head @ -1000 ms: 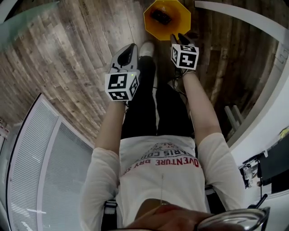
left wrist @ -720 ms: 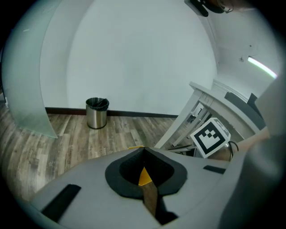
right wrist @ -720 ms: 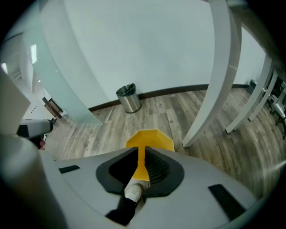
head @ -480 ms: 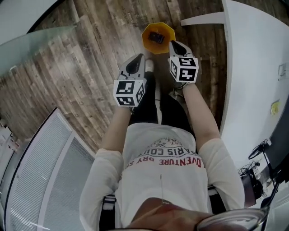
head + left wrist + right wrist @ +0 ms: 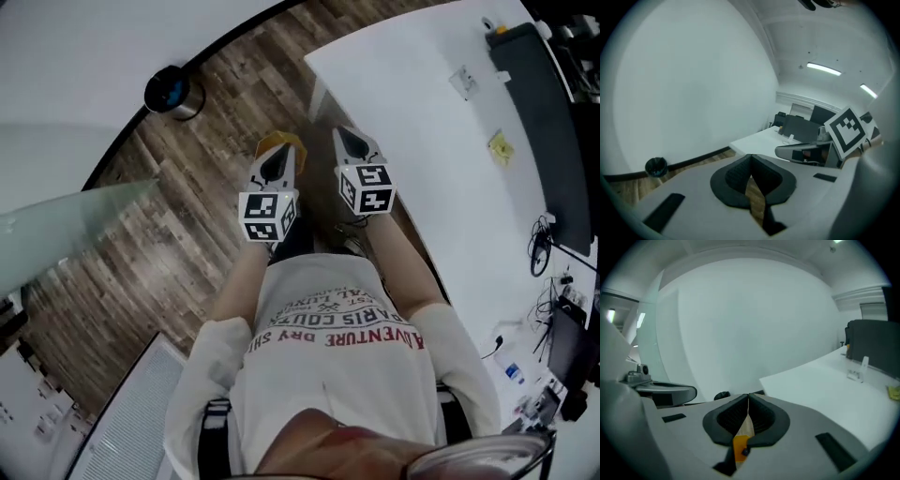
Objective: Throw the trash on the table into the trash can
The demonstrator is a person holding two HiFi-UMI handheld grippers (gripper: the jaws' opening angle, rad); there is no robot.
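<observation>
Head view has swung up off the floor. A second ago I had both grippers low over the orange trash can (image 5: 281, 143) with a dark piece lying inside it. Now they are raised in front of my chest, and the white bench (image 5: 422, 122) fills the right side of the picture.

The right gripper (image 5: 351, 145) has just been closing. Its fingers now meet at the tips with nothing between them; only floor and a strip of orange show through the gap below. The left gripper (image 5: 276, 164) also has its fingers together and holds nothing. I judge that one drop is done and I am turning back for the next piece.

That piece looks to be the yellow scrap (image 5: 502, 147). It lies close to the bench edge that carries the dark partition (image 5: 539, 94), well away from the edge where I stand. A small clear stand (image 5: 461, 82) sits further along that side, and I doubt it is trash.

The left gripper hides most of the trash can, leaving only a sliver of rim, so I cannot check what is inside it. A black bin (image 5: 169, 91) stands by the wall. The near end of the bench runs out of frame among cables, so I cannot tell whether more trash lies there.
</observation>
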